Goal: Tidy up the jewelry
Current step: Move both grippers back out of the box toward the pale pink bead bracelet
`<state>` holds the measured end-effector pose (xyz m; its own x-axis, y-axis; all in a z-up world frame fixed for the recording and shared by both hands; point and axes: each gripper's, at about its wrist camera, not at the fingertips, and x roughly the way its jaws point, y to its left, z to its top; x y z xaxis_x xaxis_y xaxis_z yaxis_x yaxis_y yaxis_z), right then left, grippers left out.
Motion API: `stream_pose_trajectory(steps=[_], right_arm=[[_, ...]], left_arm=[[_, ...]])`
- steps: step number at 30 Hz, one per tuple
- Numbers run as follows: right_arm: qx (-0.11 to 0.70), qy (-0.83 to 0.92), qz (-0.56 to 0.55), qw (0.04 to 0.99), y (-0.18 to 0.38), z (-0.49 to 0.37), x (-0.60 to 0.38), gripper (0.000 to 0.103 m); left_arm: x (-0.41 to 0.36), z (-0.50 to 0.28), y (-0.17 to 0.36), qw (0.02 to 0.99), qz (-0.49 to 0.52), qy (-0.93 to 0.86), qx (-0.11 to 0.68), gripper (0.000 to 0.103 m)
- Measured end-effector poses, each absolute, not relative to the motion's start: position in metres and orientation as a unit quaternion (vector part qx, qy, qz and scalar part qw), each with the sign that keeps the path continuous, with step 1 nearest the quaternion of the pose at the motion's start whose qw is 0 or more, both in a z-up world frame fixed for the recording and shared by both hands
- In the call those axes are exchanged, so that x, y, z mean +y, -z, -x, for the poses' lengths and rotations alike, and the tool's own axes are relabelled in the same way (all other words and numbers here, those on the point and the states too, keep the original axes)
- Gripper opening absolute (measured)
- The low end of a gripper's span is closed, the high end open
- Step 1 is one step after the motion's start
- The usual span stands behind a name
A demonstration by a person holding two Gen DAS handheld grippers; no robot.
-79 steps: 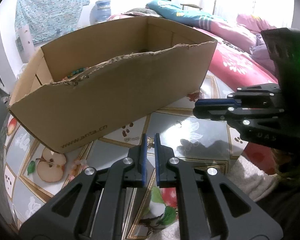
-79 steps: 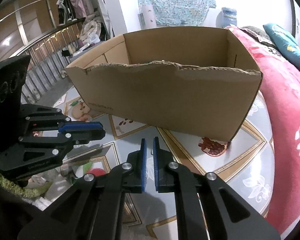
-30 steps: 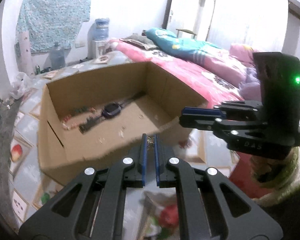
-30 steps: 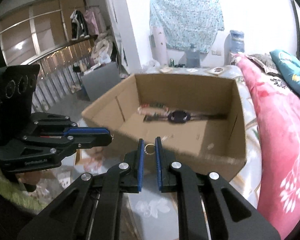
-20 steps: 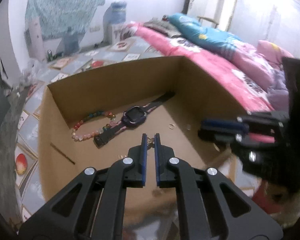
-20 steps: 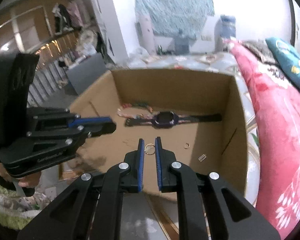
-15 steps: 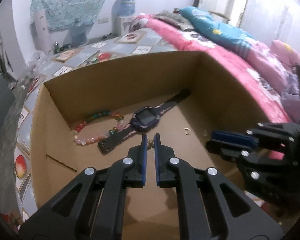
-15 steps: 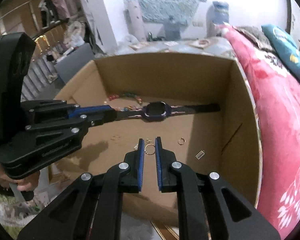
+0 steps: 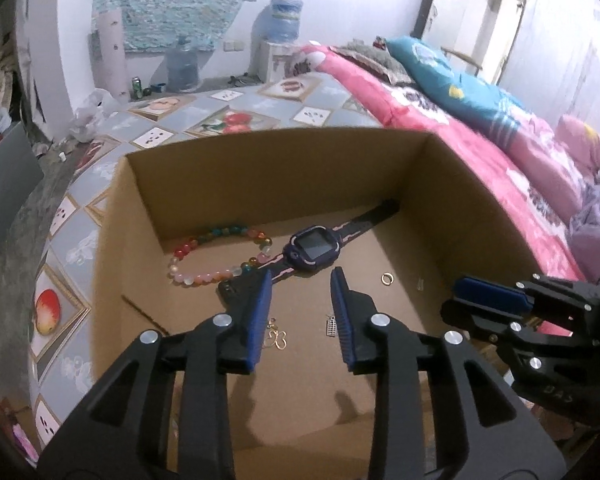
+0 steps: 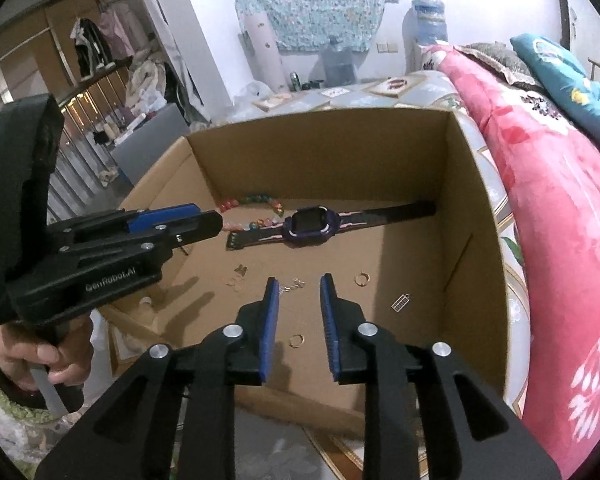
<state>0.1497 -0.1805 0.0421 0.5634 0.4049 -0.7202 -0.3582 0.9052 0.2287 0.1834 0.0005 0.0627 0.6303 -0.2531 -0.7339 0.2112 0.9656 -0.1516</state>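
An open cardboard box [image 9: 284, 160] [image 10: 476, 240] holds a purple watch [image 9: 315, 249] [image 10: 310, 226], a coloured bead bracelet [image 9: 216, 254] [image 10: 256, 202] and small gold pieces. My left gripper [image 9: 300, 280] is open and empty above the box floor, over a gold earring [image 9: 276, 336]. My right gripper [image 10: 298, 284] is open and empty, with a gold ring [image 10: 297, 341] lying on the floor between its fingers. Another gold ring [image 9: 387, 279] [image 10: 362, 279] and a small silver charm [image 9: 331, 326] [image 10: 400, 303] lie nearby.
The box stands on a fruit-patterned tablecloth [image 9: 72, 248]. A pink floral blanket [image 10: 560, 220] lies along the right. A water dispenser [image 9: 284, 36] and bottles stand by the far wall. A railing [image 10: 80, 120] is at the left.
Both grippers rose from in front of the box to above its inside. Both then opened and dropped their gold pieces onto the box floor.
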Motion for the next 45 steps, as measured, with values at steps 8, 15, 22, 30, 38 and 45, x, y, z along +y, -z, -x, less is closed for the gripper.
stream_pose_trajectory(steps=[8,15,22,30,38,45], right_arm=[[0.374,-0.244,-0.024,0.895,-0.057,-0.113,-0.187,0.039],[0.318,-0.285,-0.018,0.904,-0.077,-0.073,-0.191,0.051],[0.325,-0.317,-0.008,0.891,-0.071,-0.040,-0.186,0.053],[0.419,-0.289,-0.031,0.860,-0.016,-0.034,-0.185,0.054],[0.440,-0.289,-0.010,0.850,-0.004,-0.033,-0.162,0.054],[0.443,-0.283,-0.018,0.850,-0.001,-0.037,-0.157,0.053]], left_arm=[[0.030,-0.136,-0.098,0.929,0.060,0.123,0.343,0.041],[0.061,-0.082,-0.113,0.941,0.060,0.111,0.314,0.059],[0.086,-0.032,-0.094,0.936,0.058,0.082,0.338,0.068],[0.094,0.009,-0.049,0.916,0.035,0.053,0.397,0.071],[0.072,0.009,-0.012,0.897,0.032,0.064,0.437,0.071],[0.041,-0.004,-0.008,0.895,0.013,0.113,0.430,0.053]])
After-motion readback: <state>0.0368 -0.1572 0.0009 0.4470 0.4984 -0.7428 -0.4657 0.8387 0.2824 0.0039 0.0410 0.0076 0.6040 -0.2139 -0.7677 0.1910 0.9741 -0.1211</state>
